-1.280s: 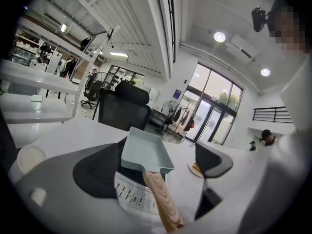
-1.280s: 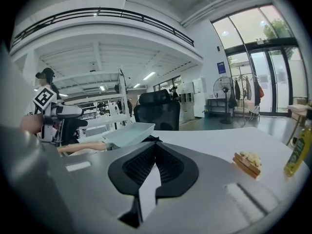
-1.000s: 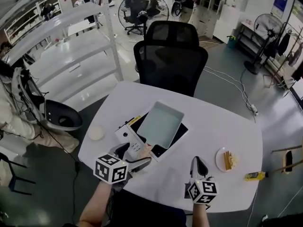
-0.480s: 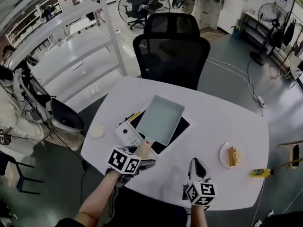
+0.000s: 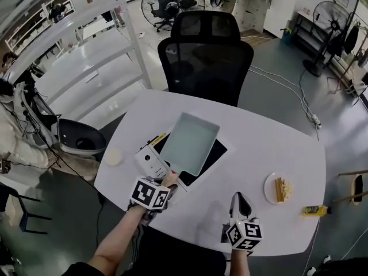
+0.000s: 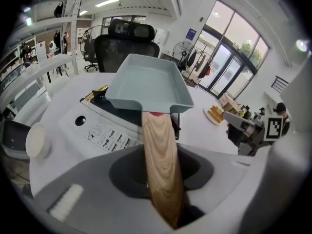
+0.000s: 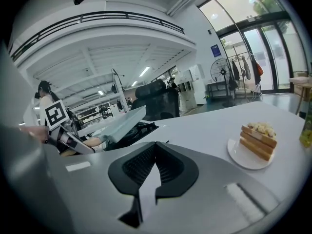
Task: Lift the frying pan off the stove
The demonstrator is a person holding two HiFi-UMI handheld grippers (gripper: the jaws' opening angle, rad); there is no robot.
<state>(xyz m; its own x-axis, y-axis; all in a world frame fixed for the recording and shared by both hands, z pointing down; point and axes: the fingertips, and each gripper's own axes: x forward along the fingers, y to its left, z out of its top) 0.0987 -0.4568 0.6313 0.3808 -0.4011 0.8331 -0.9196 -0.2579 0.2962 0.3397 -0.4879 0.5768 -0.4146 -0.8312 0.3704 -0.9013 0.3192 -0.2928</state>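
A grey-green square frying pan (image 5: 190, 142) (image 6: 146, 84) (image 7: 119, 123) sits over the black-topped stove (image 5: 213, 157) (image 6: 97, 130) in the middle of the white table. In the right gripper view it looks tilted, its handle end low. Its wooden handle (image 5: 170, 179) (image 6: 161, 165) points toward me and runs between the jaws of my left gripper (image 5: 168, 187) (image 6: 161, 155). Those jaws are closing and press against the handle on both sides. My right gripper (image 5: 240, 203) (image 7: 153, 160) rests shut and empty near the table's front edge, right of the stove.
A plate with a slice of cake (image 5: 279, 190) (image 7: 256, 143) stands at the right, a yellow object (image 5: 313, 211) at the table's right edge. A small round white lid (image 5: 113, 157) (image 6: 36, 140) lies left of the stove. A black office chair (image 5: 207, 56) stands behind the table, a person (image 5: 17, 131) at far left.
My left gripper has slid forward along the wooden handle and its jaws have closed in on it. The right gripper has stayed where it was.
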